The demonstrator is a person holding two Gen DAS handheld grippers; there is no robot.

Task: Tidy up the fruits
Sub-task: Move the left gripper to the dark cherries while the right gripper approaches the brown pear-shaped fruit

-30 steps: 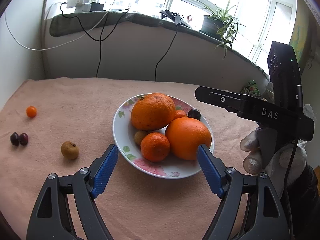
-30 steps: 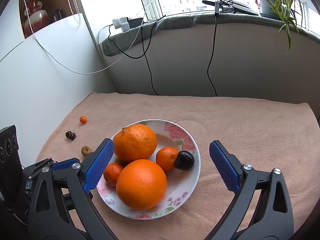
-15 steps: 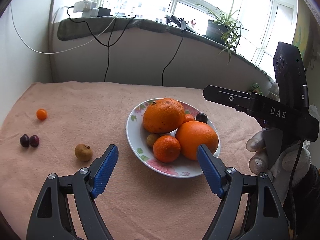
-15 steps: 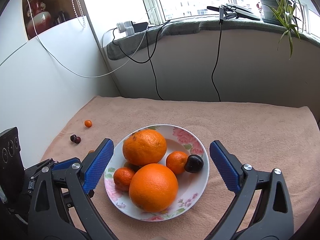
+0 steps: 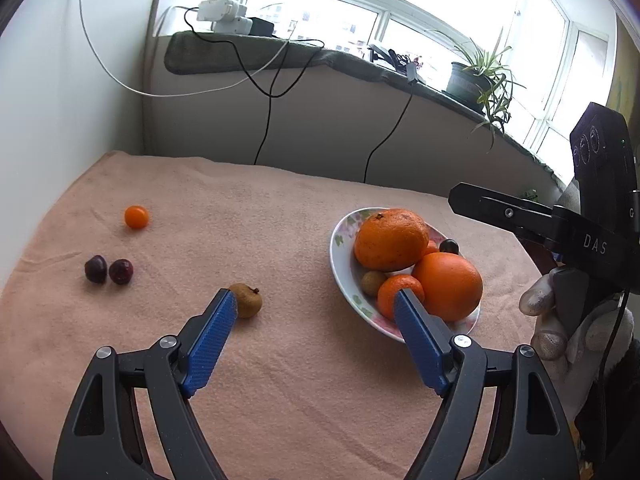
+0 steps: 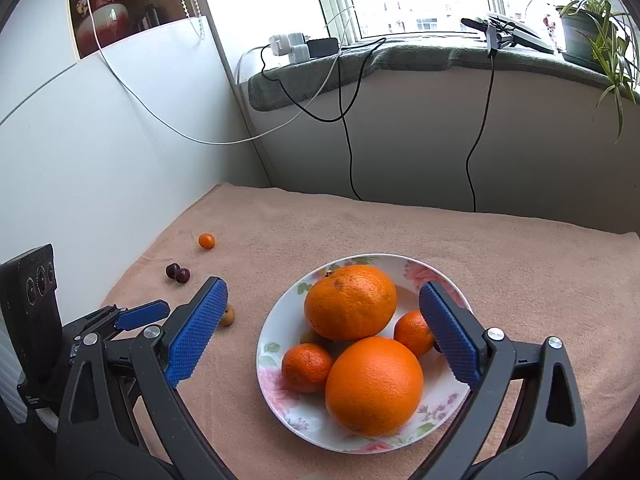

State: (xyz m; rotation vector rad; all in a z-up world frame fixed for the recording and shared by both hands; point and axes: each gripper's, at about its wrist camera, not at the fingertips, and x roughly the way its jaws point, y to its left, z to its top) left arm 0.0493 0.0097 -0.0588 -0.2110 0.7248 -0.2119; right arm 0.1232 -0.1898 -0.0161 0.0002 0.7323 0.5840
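A flowered white plate (image 5: 343, 276) (image 6: 276, 364) holds two large oranges (image 6: 374, 384), two mandarins, a small brown fruit and a dark cherry. On the peach cloth lie a brown longan (image 5: 249, 300) (image 6: 228, 315), two dark cherries (image 5: 108, 270) (image 6: 178, 272) and a small orange tomato (image 5: 136, 216) (image 6: 207, 241). My left gripper (image 5: 314, 312) is open and empty, its left fingertip beside the longan. My right gripper (image 6: 322, 302) is open and empty above the plate.
The cloth-covered table meets a white wall on the left and a low grey wall at the back. Black and white cables hang from the windowsill (image 6: 400, 56). A potted plant (image 5: 472, 76) stands on the sill. The right gripper's body (image 5: 580, 236) hovers right of the plate.
My left gripper has swung left, from over the plate toward the longan. The right gripper has drifted slightly left and closer over the plate. Both stay open.
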